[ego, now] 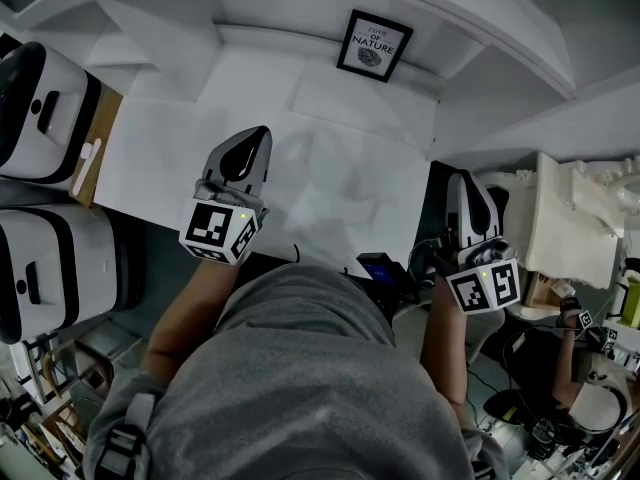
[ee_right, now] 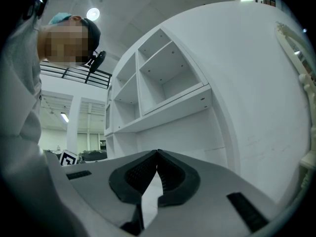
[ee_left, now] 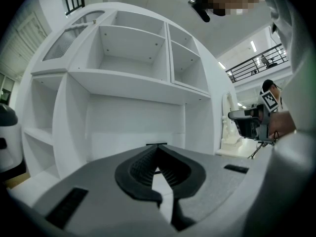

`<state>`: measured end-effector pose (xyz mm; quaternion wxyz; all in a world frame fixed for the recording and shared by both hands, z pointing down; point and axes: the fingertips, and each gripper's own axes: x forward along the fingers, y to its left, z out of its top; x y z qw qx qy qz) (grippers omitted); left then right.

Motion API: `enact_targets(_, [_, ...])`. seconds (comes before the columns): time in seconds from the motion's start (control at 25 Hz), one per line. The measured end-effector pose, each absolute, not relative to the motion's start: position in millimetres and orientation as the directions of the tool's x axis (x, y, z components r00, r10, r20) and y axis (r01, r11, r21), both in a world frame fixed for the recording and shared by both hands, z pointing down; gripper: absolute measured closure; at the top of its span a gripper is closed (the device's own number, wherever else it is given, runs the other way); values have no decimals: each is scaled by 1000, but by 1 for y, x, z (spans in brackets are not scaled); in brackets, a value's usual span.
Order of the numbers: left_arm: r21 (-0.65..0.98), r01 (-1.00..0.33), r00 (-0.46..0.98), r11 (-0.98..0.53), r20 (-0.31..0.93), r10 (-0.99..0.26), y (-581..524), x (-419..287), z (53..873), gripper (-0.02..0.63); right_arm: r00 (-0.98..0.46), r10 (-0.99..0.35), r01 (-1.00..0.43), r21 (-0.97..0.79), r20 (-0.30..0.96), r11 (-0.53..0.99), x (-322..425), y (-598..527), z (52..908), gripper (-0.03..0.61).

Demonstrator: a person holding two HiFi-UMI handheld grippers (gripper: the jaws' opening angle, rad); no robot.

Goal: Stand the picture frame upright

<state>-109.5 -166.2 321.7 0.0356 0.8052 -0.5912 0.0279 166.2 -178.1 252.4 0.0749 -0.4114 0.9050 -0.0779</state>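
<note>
At the far back of the white bench (ego: 200, 158), close under the wall, the picture frame (ego: 375, 46) shows its printed face up to the head view. It looks to lie flat or lean well back, not stand. Its near edge runs roughly from 9 to 3 o'clock, with the right end a little farther off.

From the left gripper (ego: 256, 140), which hangs over the bench, the frame lies at about 1 o'clock. In the left gripper view it shows as a thin dark line straight ahead, just over the jaw tips.

From the right gripper (ego: 463, 183), off the bench's right edge, the frame lies at about 11 o'clock.

Both pairs of jaws are pressed together with nothing between them. I judge the left has the clearer reach.
</note>
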Motion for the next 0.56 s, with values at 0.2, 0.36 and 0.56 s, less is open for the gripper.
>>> enact_targets(0.2, [32,-957,289,-287,87,-953,-169,-112,322,607,-645,-761,-741,-184,-75,646,167,-179,250,552])
enact_targets(0.36, [34,-957,290,-288,84,-953,-171,-114,321,607,-640,-765,-744,-188,-74,641,166,-179,251,552])
enact_targets(0.56, [37,-956,293,-290,89,-952,-173,-116,324,607,-635,-769,-749,-189,-71,635,164,-182,253,552])
